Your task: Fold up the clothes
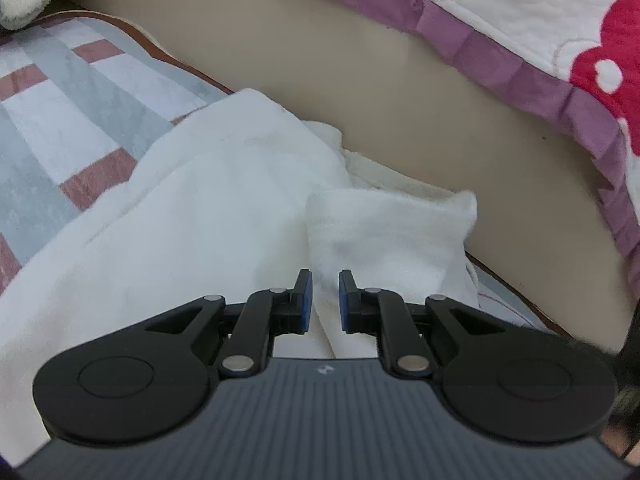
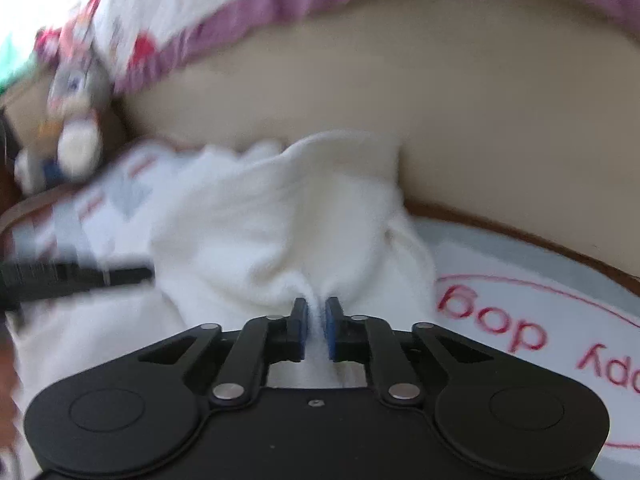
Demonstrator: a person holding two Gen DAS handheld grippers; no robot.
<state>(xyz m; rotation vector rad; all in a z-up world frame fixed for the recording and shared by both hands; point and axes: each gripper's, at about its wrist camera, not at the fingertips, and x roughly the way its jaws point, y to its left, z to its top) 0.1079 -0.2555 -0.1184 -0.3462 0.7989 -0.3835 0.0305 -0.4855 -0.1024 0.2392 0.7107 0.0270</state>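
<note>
Left gripper jaws nearly together, pinching a fold of the white fleece garment. Right gripper jaws pressed tight on another bunched fold of it. Garment lies crumpled on the patterned seat cushion, against the beige sofa back. Purple-trimmed quilt hangs behind. Right view blurred.

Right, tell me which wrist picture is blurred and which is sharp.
Right wrist view: motion-smeared across the white garment and the plush toy. Left wrist view: crisp on the white garment, soft even light, edges bowed by the fisheye.
</note>
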